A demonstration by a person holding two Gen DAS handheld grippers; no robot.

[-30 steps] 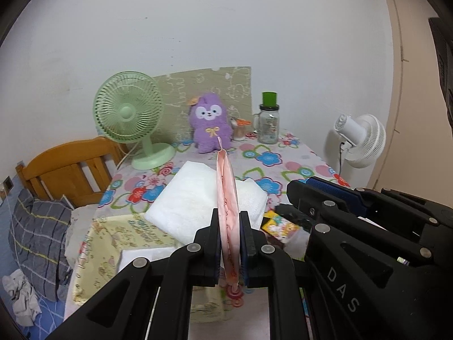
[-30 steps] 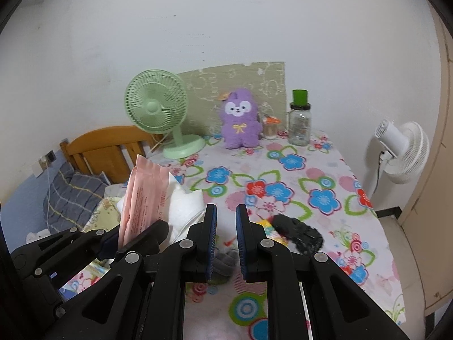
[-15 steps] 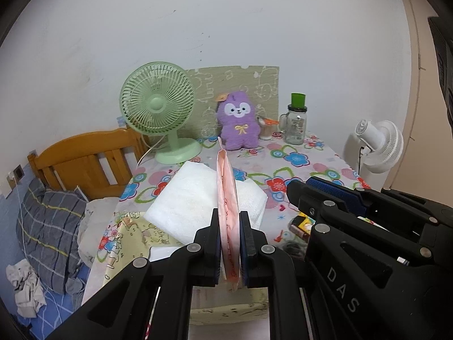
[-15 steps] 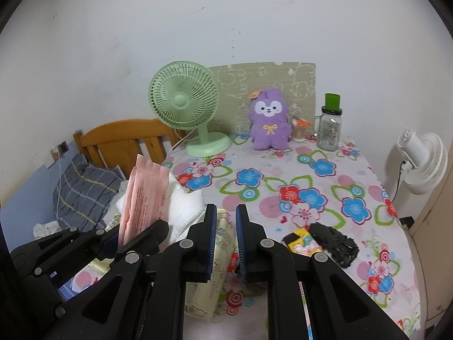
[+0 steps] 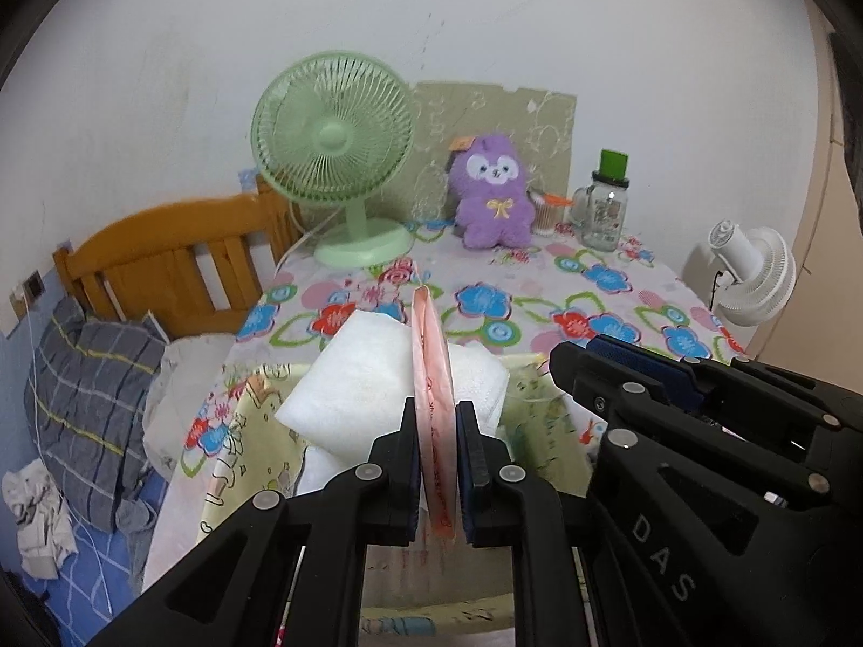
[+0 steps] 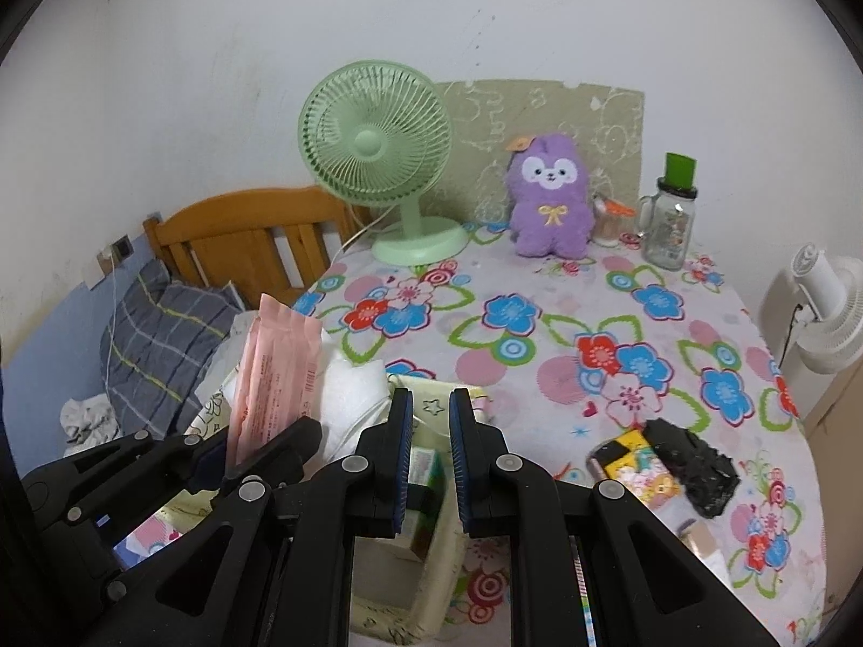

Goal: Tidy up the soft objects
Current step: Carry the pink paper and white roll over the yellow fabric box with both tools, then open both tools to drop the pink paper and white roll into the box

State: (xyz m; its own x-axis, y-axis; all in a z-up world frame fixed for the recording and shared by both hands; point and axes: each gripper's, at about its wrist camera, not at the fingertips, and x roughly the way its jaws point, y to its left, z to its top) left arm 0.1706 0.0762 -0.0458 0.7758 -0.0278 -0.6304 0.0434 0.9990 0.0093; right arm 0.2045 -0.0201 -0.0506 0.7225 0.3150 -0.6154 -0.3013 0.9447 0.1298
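The left tool (image 5: 437, 463) pinches a pink packet (image 5: 431, 377) upright, long axis pointing away, directly above the yellow cloth bin (image 5: 545, 410) at the desk's near-left edge. The right tool (image 6: 430, 431), narrow and empty, hangs beside it.

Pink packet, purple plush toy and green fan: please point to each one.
pink packet (image 6: 275, 372), right wrist view, on its printed flat face
purple plush toy (image 6: 550, 199), right wrist view, on its body
green fan (image 5: 333, 135), left wrist view, on its hub
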